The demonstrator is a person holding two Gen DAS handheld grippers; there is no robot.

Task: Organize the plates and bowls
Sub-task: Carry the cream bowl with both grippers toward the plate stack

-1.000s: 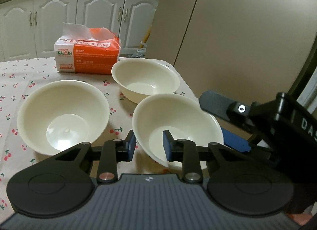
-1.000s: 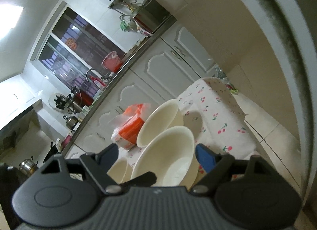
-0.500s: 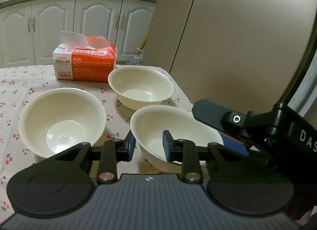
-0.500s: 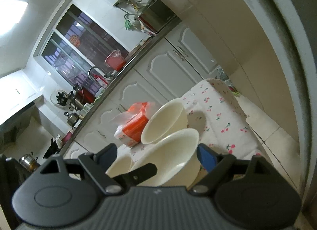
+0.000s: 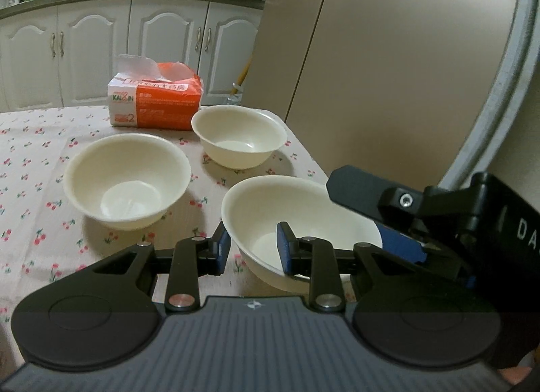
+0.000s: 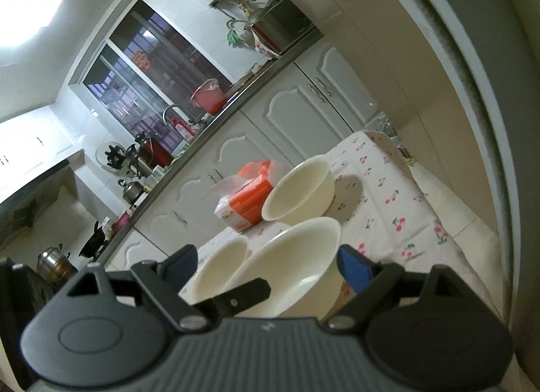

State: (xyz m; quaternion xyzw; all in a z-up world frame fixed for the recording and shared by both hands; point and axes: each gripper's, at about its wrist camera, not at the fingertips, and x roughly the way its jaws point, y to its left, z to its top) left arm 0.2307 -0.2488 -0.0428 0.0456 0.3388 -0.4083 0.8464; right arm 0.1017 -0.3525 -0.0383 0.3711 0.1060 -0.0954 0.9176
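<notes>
Three cream bowls sit on the cherry-print tablecloth [image 5: 30,169]: the near-right bowl [image 5: 297,210], a left bowl [image 5: 126,179] and a far bowl [image 5: 239,135] beside the orange tissue pack [image 5: 155,105]. The left gripper [image 5: 253,250] straddles the near-right bowl's rim, narrowly parted, pads not pressing. The right gripper [image 6: 266,262] is opening, its fingers either side of that bowl without touching it

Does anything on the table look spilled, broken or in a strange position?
Nothing stands out. Three cream bowls, near, left and far, stand upright and empty on the cherry tablecloth; the tissue pack lies behind them.
</notes>
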